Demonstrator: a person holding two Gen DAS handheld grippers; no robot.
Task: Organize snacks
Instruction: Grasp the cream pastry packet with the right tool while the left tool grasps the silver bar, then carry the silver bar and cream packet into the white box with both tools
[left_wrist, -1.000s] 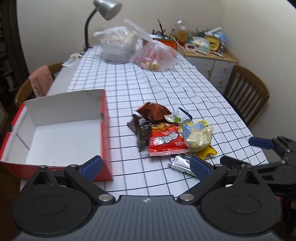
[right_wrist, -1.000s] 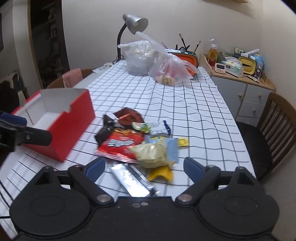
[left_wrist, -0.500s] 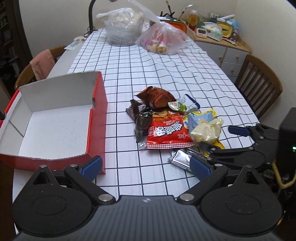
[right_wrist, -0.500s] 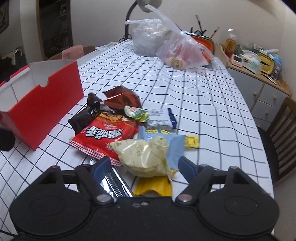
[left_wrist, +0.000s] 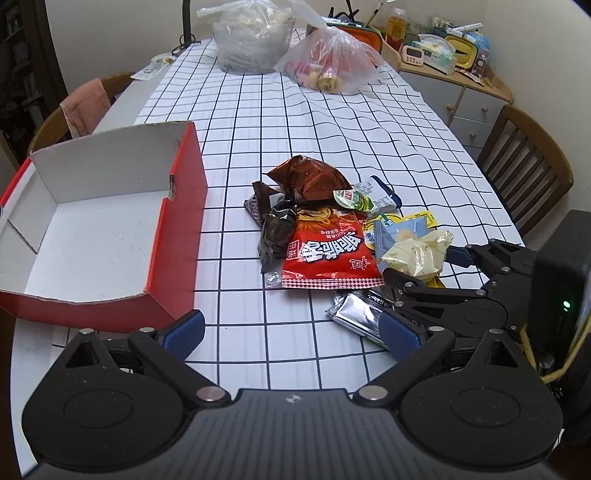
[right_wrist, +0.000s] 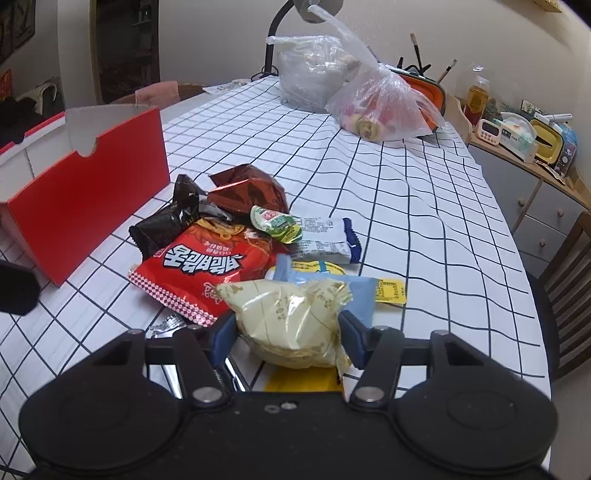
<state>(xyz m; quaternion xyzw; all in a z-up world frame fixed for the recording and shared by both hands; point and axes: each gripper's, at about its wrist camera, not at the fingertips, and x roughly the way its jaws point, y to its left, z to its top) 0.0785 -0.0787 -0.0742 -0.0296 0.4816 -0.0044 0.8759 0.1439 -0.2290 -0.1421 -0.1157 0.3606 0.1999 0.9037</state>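
Note:
A pile of snack packets lies on the checked tablecloth: a red noodle bag, a brown bag, dark packets, a silver bar and a pale yellow packet. An open red box with a white inside stands to the left. My right gripper has its fingers on both sides of the pale yellow packet, touching it. My left gripper is open and empty above the table's near edge.
Two plastic bags stand at the far end of the table beside a desk lamp. Wooden chairs stand on both sides. A cluttered sideboard is at the far right.
My right gripper has moved forward and down onto the pale yellow packet and narrowed around it. My left gripper has tilted down and moved closer to the table.

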